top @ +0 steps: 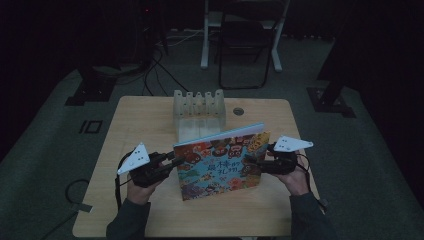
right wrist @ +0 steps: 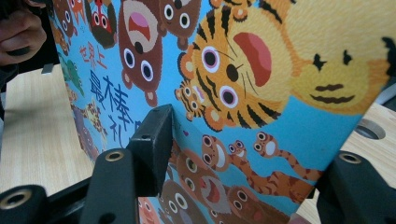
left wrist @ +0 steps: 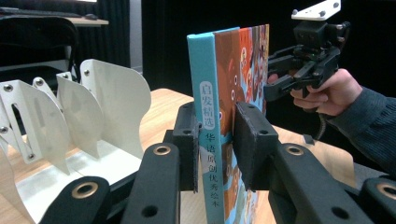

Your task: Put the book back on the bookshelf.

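Note:
A picture book (top: 220, 162) with a blue cover full of cartoon animals stands tilted over the wooden table (top: 145, 120), held between both hands. My left gripper (top: 176, 161) is shut on the light-blue spine (left wrist: 205, 70), one pad on each side (left wrist: 212, 140). My right gripper (top: 261, 165) is at the book's free edge. In the right gripper view its jaws stand wide apart (right wrist: 254, 172) with the cover (right wrist: 261, 70) slanting between them. The left gripper view shows the right gripper (left wrist: 280, 79) at the far edge of the book.
A white rack (top: 199, 107) with several upright dividers (left wrist: 107, 102) stands at the back middle of the table, just behind the book. A round cable hole (top: 238, 111) lies to the rack's right. A folding chair (top: 245, 45) stands on the floor beyond.

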`<state>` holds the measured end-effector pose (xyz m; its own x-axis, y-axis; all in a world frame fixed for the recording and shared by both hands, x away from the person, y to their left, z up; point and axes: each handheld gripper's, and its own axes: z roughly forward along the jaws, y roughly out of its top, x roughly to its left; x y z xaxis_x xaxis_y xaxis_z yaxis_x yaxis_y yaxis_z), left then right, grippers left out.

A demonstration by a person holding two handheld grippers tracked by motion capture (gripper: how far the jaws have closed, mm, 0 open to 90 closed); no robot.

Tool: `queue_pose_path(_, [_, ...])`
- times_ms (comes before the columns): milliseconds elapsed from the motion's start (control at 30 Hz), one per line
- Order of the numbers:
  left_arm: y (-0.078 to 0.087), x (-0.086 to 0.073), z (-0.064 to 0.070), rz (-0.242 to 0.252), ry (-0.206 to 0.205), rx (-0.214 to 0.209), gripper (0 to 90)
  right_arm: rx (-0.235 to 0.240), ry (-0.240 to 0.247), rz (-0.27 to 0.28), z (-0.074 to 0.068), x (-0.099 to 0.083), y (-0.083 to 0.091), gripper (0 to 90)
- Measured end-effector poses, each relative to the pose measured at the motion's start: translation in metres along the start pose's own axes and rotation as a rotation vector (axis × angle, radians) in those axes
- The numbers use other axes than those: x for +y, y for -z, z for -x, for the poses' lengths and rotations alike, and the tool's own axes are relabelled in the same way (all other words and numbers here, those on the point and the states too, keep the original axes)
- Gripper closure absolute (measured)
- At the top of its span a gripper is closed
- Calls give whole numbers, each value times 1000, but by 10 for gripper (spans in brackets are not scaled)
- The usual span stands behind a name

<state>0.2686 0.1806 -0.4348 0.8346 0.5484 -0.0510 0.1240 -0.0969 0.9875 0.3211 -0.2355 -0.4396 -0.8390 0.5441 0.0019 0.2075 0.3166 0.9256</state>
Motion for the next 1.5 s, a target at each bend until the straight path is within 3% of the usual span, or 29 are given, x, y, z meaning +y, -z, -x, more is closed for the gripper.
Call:
queue_pose_path(367, [5, -8, 9, 25, -27, -52, 710, 6, 48, -1, -9, -4, 9, 429])
queue_pose_path(667, [3, -10, 11, 26, -27, -57, 666, 18, 64, -8, -12, -5, 16, 428])
queue_pose_path(833, [-1, -12, 14, 4, -49, -76, 675, 0, 57, -6, -10, -9, 24, 432])
queue_pose_path(1167, [-9, -15, 19, -5, -54, -108, 680, -19, 7, 16, 1, -21, 40, 434])
queue_pose_path(1500, [-18, -17, 24, -34, -50, -142, 678, -28, 20, -5, 1, -25, 41, 446])
